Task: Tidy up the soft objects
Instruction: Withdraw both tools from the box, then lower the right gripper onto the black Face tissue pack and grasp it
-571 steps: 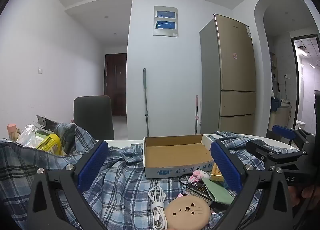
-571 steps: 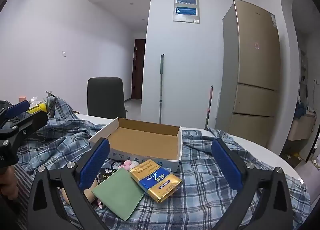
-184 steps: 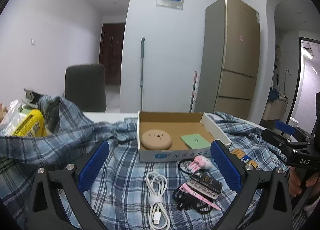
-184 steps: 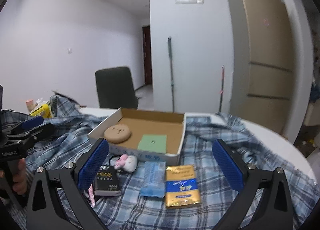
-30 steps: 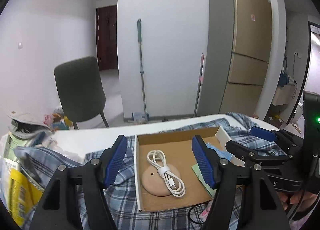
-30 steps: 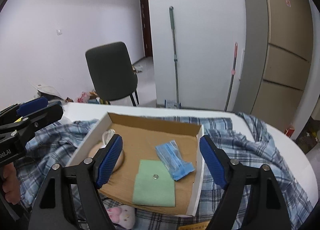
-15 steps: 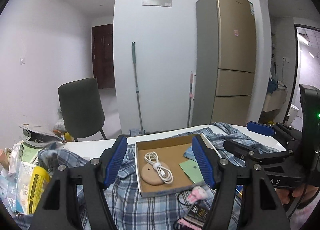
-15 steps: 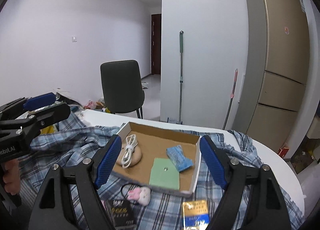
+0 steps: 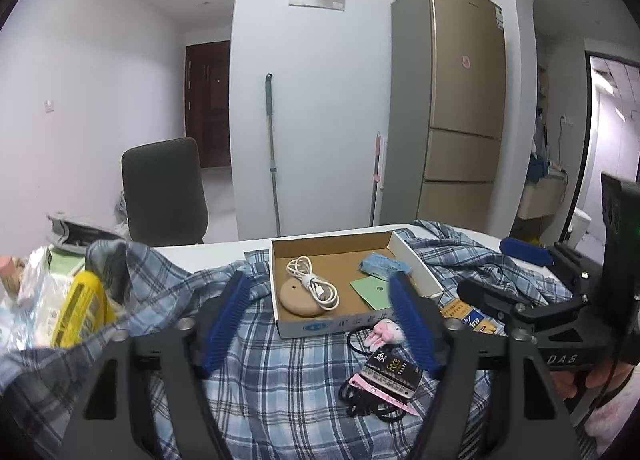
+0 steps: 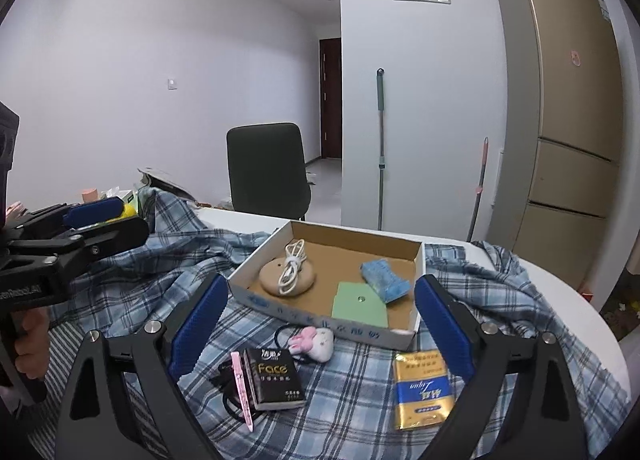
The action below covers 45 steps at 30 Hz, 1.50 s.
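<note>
Wrist views show both tongs (image 9: 320, 318) (image 10: 322, 324) wide, empty, level before the box (image 10: 240, 284).

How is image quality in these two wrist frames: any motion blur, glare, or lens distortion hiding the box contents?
Left wrist view: sharp at centre, the white cable in the cardboard box reads clearly; the yellow packet at the left edge is smeared.
Right wrist view: crisp, even light with no glare; the fridge bows from fisheye distortion; dark vignette in the corners.
</note>
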{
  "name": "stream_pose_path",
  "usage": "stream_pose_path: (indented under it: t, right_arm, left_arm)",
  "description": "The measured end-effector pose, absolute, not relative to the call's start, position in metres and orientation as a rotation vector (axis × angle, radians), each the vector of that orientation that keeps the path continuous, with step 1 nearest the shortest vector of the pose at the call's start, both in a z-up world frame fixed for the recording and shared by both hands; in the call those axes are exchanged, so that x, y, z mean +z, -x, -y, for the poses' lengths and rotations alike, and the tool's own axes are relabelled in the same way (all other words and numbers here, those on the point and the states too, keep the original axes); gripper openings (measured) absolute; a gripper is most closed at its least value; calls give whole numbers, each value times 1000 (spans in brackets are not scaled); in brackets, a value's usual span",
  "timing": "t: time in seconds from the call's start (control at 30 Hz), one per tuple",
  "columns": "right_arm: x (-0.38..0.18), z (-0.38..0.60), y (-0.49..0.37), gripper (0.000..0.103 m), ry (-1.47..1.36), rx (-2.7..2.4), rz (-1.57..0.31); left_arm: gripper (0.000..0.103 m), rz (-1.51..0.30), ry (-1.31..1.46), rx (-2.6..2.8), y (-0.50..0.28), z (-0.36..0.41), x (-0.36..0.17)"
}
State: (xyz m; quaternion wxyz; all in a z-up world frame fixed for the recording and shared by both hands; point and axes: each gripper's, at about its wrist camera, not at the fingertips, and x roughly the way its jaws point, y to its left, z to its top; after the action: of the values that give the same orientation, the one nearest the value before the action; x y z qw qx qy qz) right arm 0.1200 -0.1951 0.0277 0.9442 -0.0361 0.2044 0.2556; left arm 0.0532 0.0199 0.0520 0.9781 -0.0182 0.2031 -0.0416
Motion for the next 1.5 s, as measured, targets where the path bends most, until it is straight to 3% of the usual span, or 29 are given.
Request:
stream_pose_path:
  t: [0.27,0.37,0.9,1.07,1.33,1.4,1.5]
  right_arm:
    - [3,189,-118,94,101,519,-449]
    - [-5,187,-120,94,111,514,-473]
    - [-23,182,-133,94,160,475,-575]
    - [-28,180,-137,88,167,502,-619]
    - [-35,174,-141,88,172,548,-683]
    - [-37,171,-147,78,157,582,-723]
    - [-40,165,-157,73,155,615,-784]
  left_arm:
    - [91,-414,54,-56,-58,-28,25]
    - [103,-424,79,-58,-61,-31,14]
    - [103,-499,12,-100,-71,-21,-11]
    - [103,-543,10,-101,-76,-20,-19]
    - [103,-537,-22,-103,-75,-15,-20]
    - [103,-535,-18,-103,-74,-16,-19]
    - [103,-528,1,-102,-73,-19,-18]
